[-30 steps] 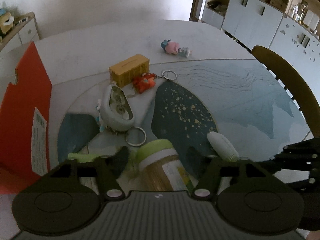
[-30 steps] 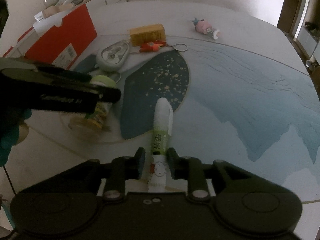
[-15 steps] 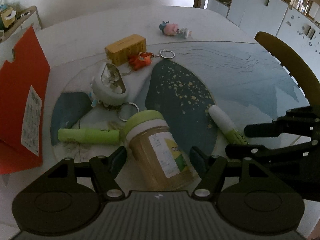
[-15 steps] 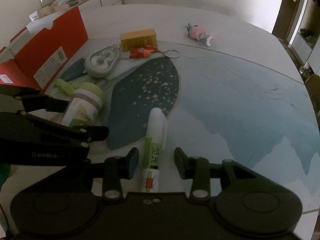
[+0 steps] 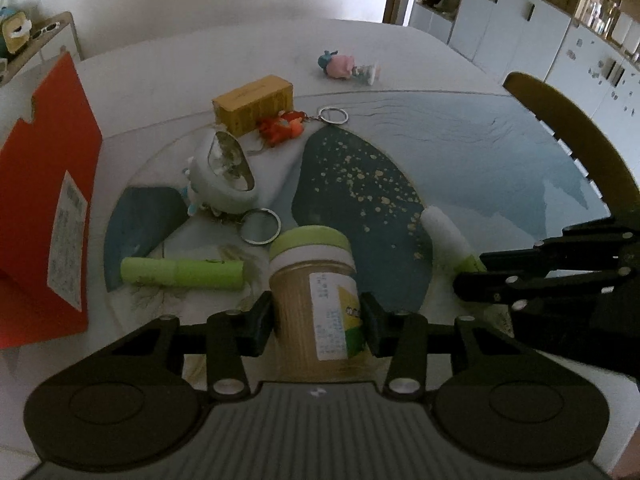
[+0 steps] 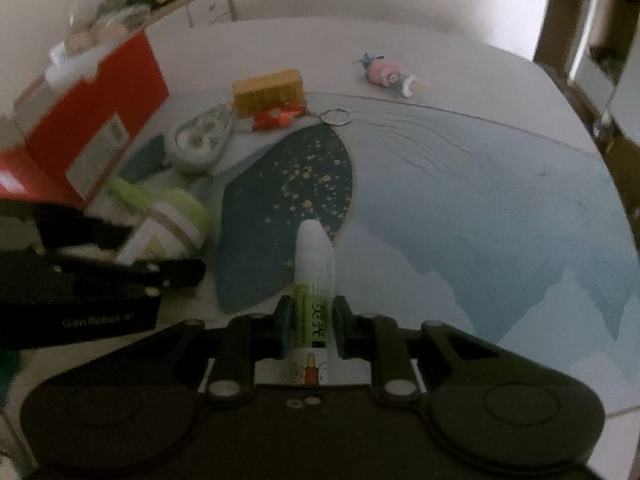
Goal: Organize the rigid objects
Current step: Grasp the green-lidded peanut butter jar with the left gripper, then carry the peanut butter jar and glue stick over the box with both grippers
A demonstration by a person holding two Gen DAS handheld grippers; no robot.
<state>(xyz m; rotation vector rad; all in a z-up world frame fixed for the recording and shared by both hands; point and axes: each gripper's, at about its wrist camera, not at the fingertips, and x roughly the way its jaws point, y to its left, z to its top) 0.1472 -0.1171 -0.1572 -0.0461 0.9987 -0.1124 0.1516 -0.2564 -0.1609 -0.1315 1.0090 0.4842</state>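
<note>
My left gripper (image 5: 316, 326) is shut on a jar with a green lid (image 5: 314, 280), fingers pressed on both sides of its body. The jar also shows blurred in the right wrist view (image 6: 168, 228). My right gripper (image 6: 312, 326) is shut on a white and green glue tube (image 6: 314, 280), its white cap pointing away. The tube's cap shows in the left wrist view (image 5: 444, 232), with the right gripper (image 5: 560, 276) at the right edge. A green cylinder (image 5: 182, 274) lies left of the jar.
A red box (image 5: 40, 200) stands at the left. On the table mat (image 5: 460, 152) lie a grey tape dispenser (image 5: 224, 172), a yellow block (image 5: 254, 106), a red keychain (image 5: 282, 126), a key ring (image 5: 262, 226) and a pink figure (image 5: 344, 66). A chair back (image 5: 572, 136) is at the right.
Both grippers have closed: the left on the jar, the right on the glue tube. Half a second ago both stood open around them.
</note>
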